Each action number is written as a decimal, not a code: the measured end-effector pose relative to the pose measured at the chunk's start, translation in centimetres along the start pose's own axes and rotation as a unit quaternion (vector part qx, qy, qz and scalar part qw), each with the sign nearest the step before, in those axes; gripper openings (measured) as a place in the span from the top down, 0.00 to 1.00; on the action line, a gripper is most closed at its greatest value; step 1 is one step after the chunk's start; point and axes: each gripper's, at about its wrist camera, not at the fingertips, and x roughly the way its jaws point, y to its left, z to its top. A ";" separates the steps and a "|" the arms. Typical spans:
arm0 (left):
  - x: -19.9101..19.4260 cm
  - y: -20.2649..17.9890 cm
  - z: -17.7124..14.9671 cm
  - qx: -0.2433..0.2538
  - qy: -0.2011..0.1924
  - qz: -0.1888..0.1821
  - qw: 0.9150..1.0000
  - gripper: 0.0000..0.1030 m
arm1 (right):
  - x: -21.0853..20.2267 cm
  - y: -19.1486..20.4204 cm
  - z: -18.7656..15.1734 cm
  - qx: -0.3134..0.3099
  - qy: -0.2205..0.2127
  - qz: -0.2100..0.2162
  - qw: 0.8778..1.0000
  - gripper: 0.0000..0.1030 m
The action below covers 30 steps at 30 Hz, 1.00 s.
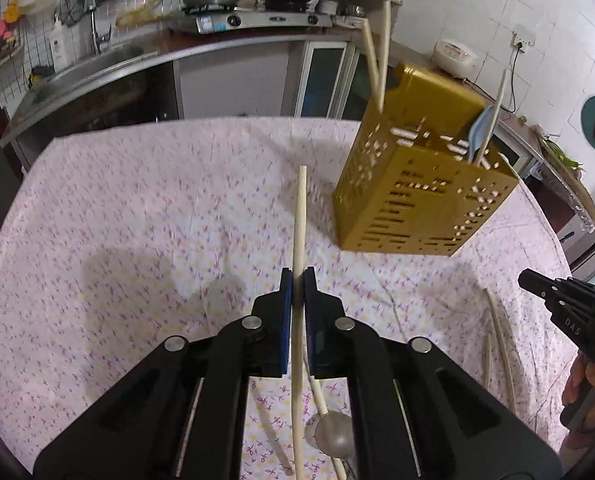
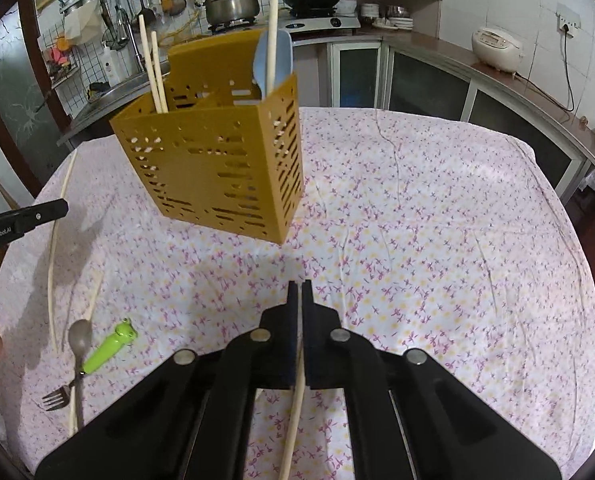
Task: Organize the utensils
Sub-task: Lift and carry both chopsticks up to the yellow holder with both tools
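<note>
Nearest to you, your left gripper (image 1: 297, 276) is pinching a pale chopstick (image 1: 299, 220) between its blue pads, the stick running forward past the fingertips and back down under the gripper body. Beneath that gripper, on the flowered tablecloth (image 1: 137, 208), lies a metal spoon (image 1: 334, 434) with another pale stick across it.

Your right gripper (image 2: 300, 288) is likewise pressed onto a chopstick (image 2: 293, 420); the stick barely reaches the fingertips and trails back under the gripper. In the right wrist view, off to the left on the cloth, a fork with a green frog handle (image 2: 101, 354) lies touching the metal spoon, with two more loose chopsticks (image 2: 55, 248) alongside.

In the left wrist view your right gripper shows at the right edge, and two further sticks (image 1: 501, 336) rest on the cloth near it.

Further out, on the cloth stands the gold perforated utensil holder (image 2: 217, 160), divided into compartments. Two chopsticks (image 2: 153, 72) lean in its left compartment as seen from the right wrist; a light blue spoon (image 2: 271, 60) and one chopstick stand in the right compartment.

Beyond the table, a counter carries a steel pot (image 2: 231, 4) on a stove, and a white rice cooker (image 2: 495, 50) sits to the right.
</note>
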 end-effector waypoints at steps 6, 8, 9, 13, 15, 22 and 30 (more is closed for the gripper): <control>0.3 -0.5 -0.2 -0.003 0.009 -0.001 1.000 0.96 | 3.5 0.4 -0.1 -0.010 0.071 -0.024 0.997 0.94; 0.7 -0.4 -0.6 -0.004 0.011 0.001 1.000 0.96 | 4.3 -0.1 -0.4 0.003 0.085 -0.013 0.996 0.94; 0.8 -0.3 -0.7 -0.004 0.013 0.001 1.000 0.96 | 4.8 -0.3 -0.5 0.006 0.092 -0.016 0.996 0.94; 1.3 0.1 -1.1 -0.005 0.020 0.003 1.000 0.96 | 5.8 -0.6 -0.8 0.014 0.102 -0.018 0.995 0.91; 1.3 0.3 -1.2 -0.007 0.020 0.003 1.000 0.96 | 6.0 -0.7 -0.7 0.017 0.106 -0.022 0.994 0.69; 0.8 0.2 -1.0 -0.006 0.015 -0.001 1.000 0.96 | 6.3 -0.3 -1.0 0.000 0.108 -0.026 0.994 0.93; -1.1 -0.2 -0.3 -0.008 -0.007 -0.008 1.000 0.96 | 1.2 -1.1 0.6 0.019 0.022 -0.015 0.999 0.95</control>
